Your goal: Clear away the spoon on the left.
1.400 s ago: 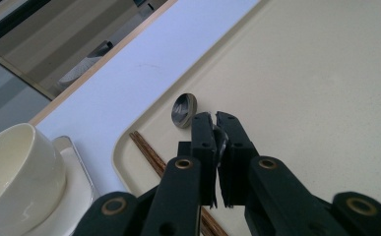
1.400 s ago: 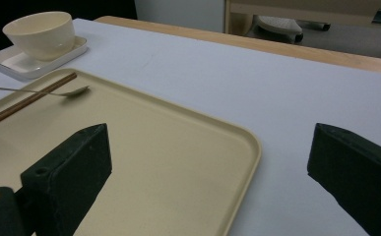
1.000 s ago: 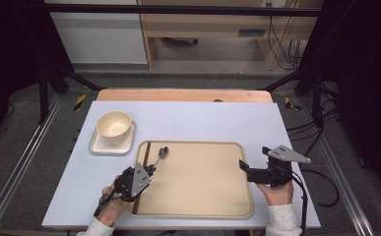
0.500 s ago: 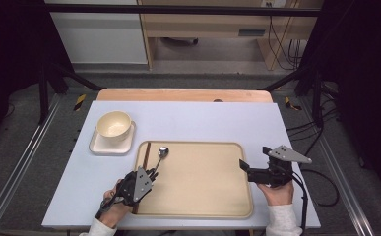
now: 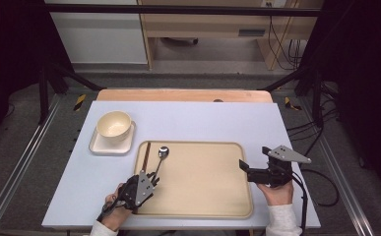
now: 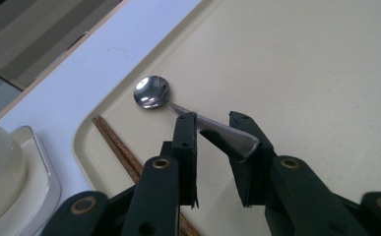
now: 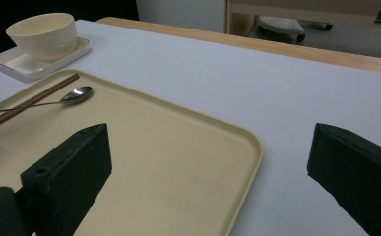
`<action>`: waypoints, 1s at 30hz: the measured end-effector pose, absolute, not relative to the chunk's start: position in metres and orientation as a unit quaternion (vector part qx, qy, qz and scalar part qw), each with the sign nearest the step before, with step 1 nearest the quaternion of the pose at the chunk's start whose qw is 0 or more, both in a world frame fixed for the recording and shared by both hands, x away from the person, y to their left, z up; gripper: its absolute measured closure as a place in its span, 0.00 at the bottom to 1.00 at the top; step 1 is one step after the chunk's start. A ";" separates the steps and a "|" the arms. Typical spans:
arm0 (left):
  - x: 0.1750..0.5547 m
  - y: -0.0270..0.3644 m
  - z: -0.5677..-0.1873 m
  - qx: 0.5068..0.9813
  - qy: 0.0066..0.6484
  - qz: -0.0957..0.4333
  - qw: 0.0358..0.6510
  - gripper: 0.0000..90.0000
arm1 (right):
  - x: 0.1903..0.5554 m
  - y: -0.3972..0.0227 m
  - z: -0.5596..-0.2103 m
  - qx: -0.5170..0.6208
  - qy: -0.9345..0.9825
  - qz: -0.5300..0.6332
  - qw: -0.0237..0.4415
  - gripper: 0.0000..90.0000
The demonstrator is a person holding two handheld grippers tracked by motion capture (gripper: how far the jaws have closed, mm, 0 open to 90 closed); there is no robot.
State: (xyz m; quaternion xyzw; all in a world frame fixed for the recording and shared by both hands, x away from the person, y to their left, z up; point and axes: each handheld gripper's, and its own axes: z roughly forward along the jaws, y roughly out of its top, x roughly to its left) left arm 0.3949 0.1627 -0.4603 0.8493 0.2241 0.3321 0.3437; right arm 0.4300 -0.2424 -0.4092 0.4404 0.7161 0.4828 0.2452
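Far left of the tabletop point(image 5: 193, 118): cream bowl point(image 5: 113, 126) standing on a small pale square plate point(image 5: 99, 146), just off the tray's far left corner.

Beige tray point(image 5: 212, 182) lies in the middle of the tabletop, near the person's edge. Along its left rim, inside, a dark wooden chopstick point(image 5: 146, 153) lies lengthwise.

Just beside the chopstick, a metal spoon point(image 5: 161, 156) lies on the tray floor, bowl end pointing away from the person, handle running back toward the left tongs point(image 5: 152, 179).

Left tongs: low over the tray's left side, held in the left hand point(image 5: 116, 204). In the left gripper view the spoon point(image 6: 151, 92) handle runs into the gap between the two black jaws; its end lies against the inner face of one jaw, the other jaw stands off it. Jaws a little apart, and they have just been opening. Not clamped on the handle.

Right tongs point(image 5: 247, 169): held in the right hand point(image 5: 275, 191) at the tray's right edge, level, pointing left across the tray. Jaws wide apart in the right gripper view, nothing between them; the tray's far right corner point(image 7: 254, 142) shows in the gap.
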 end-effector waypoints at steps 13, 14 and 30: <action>0.393 0.160 -0.472 0.868 0.218 0.300 0.330 0.73 | 0.429 -0.243 -0.409 0.441 0.714 0.484 0.246 0.04; 0.393 0.159 -0.474 0.868 0.220 0.298 0.330 0.72 | 0.429 -0.243 -0.409 0.440 0.715 0.484 0.245 0.04; 0.392 0.162 -0.474 0.874 0.230 0.265 0.335 0.57 | 0.429 -0.244 -0.408 0.441 0.714 0.486 0.245 0.04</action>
